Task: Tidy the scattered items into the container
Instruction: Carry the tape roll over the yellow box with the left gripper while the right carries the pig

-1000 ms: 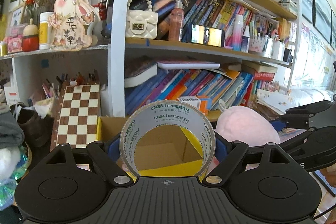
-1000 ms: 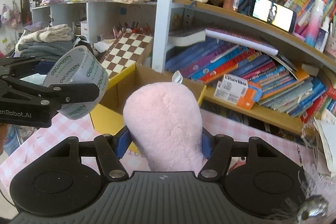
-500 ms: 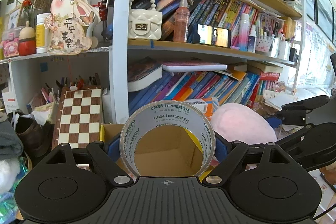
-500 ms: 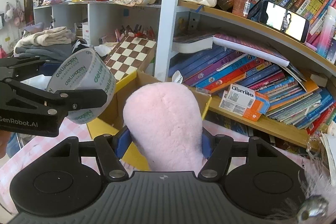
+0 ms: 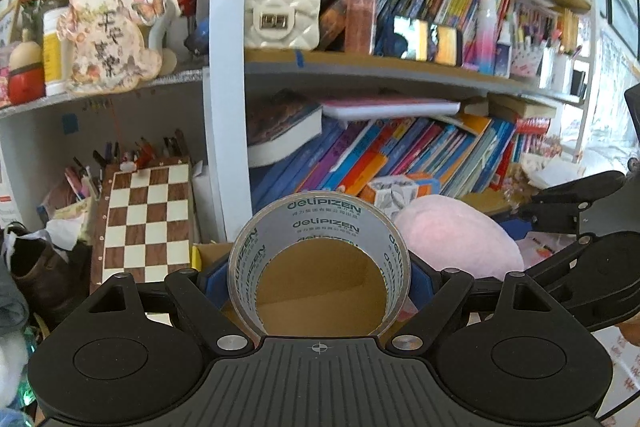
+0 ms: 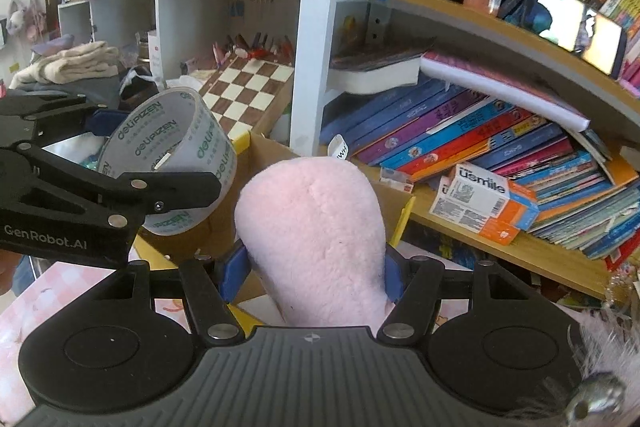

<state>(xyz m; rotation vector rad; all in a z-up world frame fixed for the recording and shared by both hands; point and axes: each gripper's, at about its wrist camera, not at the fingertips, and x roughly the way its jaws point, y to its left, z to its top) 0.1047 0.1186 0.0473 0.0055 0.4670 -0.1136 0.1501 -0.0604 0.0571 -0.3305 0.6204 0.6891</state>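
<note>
Left gripper [image 5: 320,271]: the jaws are clamped on the sides of the roll of tape [image 5: 320,223], which is held up in the air with its hole facing forward.
Right gripper [image 6: 314,267]: the jaws are squeezed on the lower part of the pink soft toy [image 6: 310,227], which is also held up in the air.
Cardboard box [image 6: 276,151]: it is seen open on the table, just past both held things and right in front of the bookshelf [image 5: 400,71].
Tape risk: the roll is round and smooth, so it could be dropped too soon, hit the box edge and roll off the table.
Toy risk: the toy is wide and squashy, so it could be caught on the box flap and left hanging half out.
Bump risk: the two grippers are held very near each other over one small box, so one could be knocked by the other.
Shelf risk: the orange and white carton [image 6: 484,203] and the leaning books [image 6: 460,143] are close behind the box, so they could be pushed over if a reach is made too far.
</note>
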